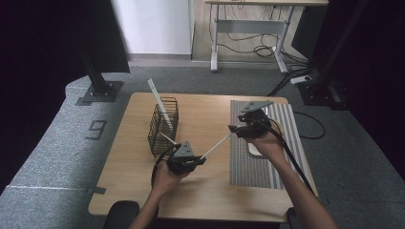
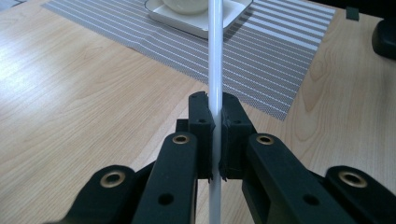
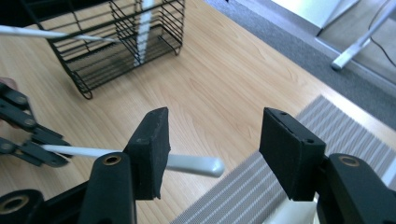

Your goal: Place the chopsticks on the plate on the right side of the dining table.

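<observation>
The left hand-held gripper [image 1: 198, 161] is clamped on a long, thin white plastic stick [image 1: 217, 144], its black pads [image 2: 201, 135] pinching the shaft near one end, so the stick juts out across the light wooden table [image 1: 205, 114] toward the right hand-held gripper [image 1: 235, 129]. That reads as a handover: the stick's broader, rounded free end [image 3: 198, 164] lies just ahead of the right one's jaws, which stand partly apart with nothing between the pads [image 3: 150, 149], probably so they can close on it. Behind the left hand stands a black wire basket [image 1: 163, 125] with another white stick [image 1: 159, 102] leaning upright in it, likely where such pieces belong. A grey striped placemat [image 1: 282, 119] carries a white square dish [image 2: 198, 18], cut off by the top edge in the left gripper view and largely hidden by the right hand from above. What the sticks really are is hard to tell.
</observation>
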`<state>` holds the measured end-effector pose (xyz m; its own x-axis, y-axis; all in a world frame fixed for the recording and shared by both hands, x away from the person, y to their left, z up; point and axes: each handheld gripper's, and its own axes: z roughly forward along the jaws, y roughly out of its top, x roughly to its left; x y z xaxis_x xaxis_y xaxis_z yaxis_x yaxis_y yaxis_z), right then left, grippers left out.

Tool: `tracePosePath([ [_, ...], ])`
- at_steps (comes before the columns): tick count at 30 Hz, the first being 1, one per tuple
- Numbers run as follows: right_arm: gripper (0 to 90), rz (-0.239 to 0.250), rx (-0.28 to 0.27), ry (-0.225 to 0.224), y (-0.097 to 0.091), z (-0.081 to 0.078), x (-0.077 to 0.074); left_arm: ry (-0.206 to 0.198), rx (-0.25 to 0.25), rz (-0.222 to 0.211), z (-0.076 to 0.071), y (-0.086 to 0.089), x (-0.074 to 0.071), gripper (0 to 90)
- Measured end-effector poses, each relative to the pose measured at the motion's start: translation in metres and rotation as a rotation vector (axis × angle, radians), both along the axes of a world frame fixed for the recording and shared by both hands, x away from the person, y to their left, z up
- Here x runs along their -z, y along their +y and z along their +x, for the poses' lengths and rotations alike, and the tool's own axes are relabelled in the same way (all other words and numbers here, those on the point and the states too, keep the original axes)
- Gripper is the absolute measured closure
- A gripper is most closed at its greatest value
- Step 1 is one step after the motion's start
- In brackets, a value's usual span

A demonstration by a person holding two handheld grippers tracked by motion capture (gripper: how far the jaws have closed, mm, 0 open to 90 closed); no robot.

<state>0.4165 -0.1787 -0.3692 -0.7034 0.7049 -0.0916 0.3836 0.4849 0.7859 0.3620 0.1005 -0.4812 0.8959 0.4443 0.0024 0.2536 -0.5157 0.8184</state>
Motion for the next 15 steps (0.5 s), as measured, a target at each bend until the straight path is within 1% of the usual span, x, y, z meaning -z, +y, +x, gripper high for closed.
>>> tracePosePath([
  [4,42.4,0.0,0.014,0.013,-0.008,-0.001,0.008,-0.004,0.018,0.012,0.0,-0.002,-0.001,85.5],
  [7,42.7,-0.02,0.021,0.013,-0.012,-0.004,0.014,-0.01,0.039,0.035,0.001,-0.003,-0.002,85.5],
  [9,42.7,-0.039,0.025,0.016,-0.015,-0.007,0.019,-0.019,0.063,0.066,0.002,-0.004,-0.005,85.5],
  [10,42.6,-0.043,0.024,0.016,-0.016,-0.008,0.02,-0.026,0.079,0.089,0.003,-0.006,-0.007,85.5],
  [12,39.0,-0.026,0.025,0.015,-0.019,-0.012,0.022,-0.03,0.113,0.11,0.006,-0.007,-0.01,85.5],
  [13,34.5,-0.009,0.026,0.014,-0.024,-0.017,0.023,-0.03,0.127,0.125,0.007,-0.009,-0.012,85.6],
  [15,33.3,-0.005,0.021,0.014,-0.026,-0.019,0.022,-0.027,0.147,0.144,0.01,-0.012,-0.016,85.6],
])
